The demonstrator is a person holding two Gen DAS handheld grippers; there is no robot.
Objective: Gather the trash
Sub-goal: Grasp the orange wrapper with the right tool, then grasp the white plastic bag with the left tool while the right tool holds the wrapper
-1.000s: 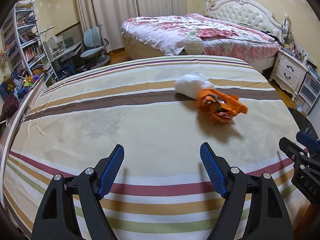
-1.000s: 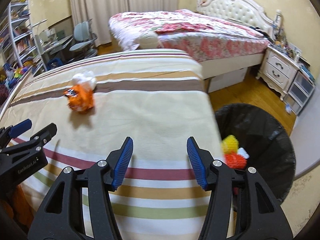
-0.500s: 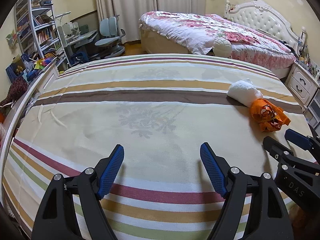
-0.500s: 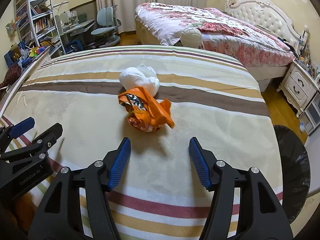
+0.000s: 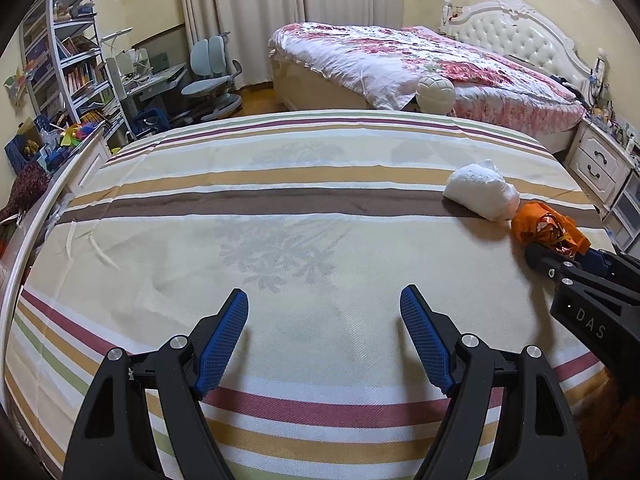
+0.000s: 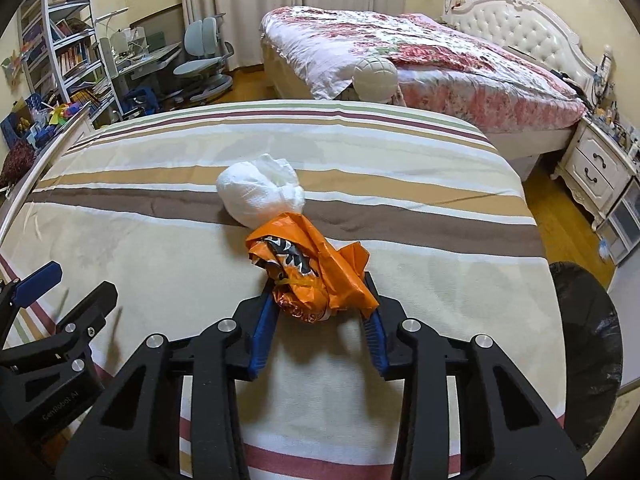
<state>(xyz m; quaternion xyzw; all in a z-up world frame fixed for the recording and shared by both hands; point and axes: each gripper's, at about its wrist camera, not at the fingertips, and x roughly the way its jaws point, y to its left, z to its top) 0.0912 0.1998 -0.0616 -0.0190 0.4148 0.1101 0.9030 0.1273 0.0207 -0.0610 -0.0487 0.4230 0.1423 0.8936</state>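
Observation:
A crumpled orange snack bag [image 6: 312, 276] lies on the striped bedspread [image 6: 420, 280], touching a white paper wad [image 6: 256, 194] behind it. My right gripper [image 6: 318, 312] has the bag between its blue pads, which touch it on both sides while the jaws are closing. In the left wrist view the bag [image 5: 548, 228] and the wad [image 5: 480, 190] sit at the far right, with the right gripper [image 5: 564, 256] on the bag. My left gripper [image 5: 324, 320] hovers open over bare bedspread, nothing between its fingers; the right wrist view shows it [image 6: 80, 282] at lower left.
A black-lined bin [image 6: 588, 340] stands on the floor off the bed's right edge. Beyond are a floral-quilted bed [image 6: 420, 48], a pale ball [image 6: 376, 76], a white nightstand [image 6: 592, 168], a bookshelf [image 5: 68, 68] and desk chairs [image 5: 212, 76]. A rail [image 5: 36, 216] runs along the left edge.
The right gripper swung left from beside the bin to the orange bag and closed around it. The left gripper drifted left, so the trash now sits at its far right.

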